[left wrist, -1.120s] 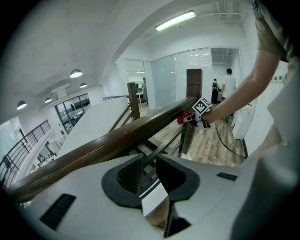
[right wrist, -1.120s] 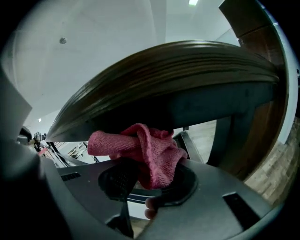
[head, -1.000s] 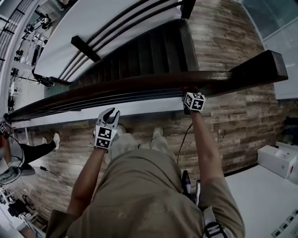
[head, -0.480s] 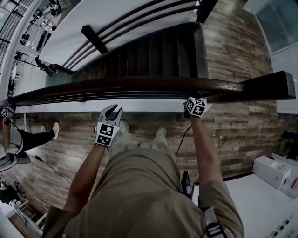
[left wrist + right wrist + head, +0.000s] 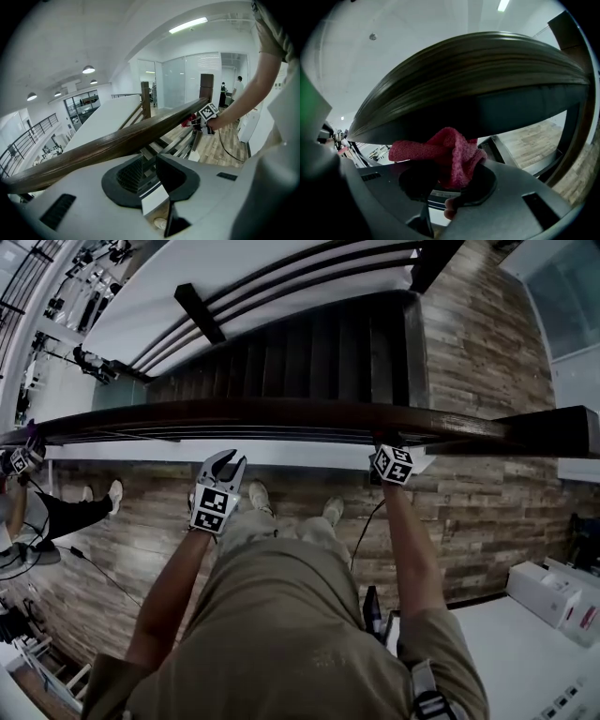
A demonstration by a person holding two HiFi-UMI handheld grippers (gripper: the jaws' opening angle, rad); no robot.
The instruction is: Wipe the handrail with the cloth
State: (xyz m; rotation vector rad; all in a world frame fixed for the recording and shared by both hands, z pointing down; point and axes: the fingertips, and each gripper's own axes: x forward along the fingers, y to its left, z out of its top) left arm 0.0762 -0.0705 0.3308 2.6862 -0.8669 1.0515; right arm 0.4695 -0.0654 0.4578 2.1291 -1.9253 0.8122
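Observation:
The dark wooden handrail (image 5: 281,416) runs across the head view, with the stairwell beyond it. My right gripper (image 5: 382,448) is pressed against the near side of the rail, shut on a red cloth (image 5: 450,152). In the right gripper view the cloth bunches out of the jaws against the underside of the handrail (image 5: 478,79). My left gripper (image 5: 225,463) hangs just short of the rail, further left, open with nothing between its jaws. The left gripper view shows the handrail (image 5: 117,140) crossing above the left gripper (image 5: 147,174), and the red cloth (image 5: 189,121) in the right gripper (image 5: 194,123).
Dark stair steps (image 5: 309,352) drop away beyond the rail, with slanted rails and posts (image 5: 199,313). Wood-plank floor (image 5: 469,521) lies under my feet. Another person (image 5: 56,512) stands at the left. A white box (image 5: 544,592) sits at the right.
Both grippers have moved left along the handrail, away from its thick right end, the right one dragging the cloth on the rail. The stairs and posts have shifted right in view.

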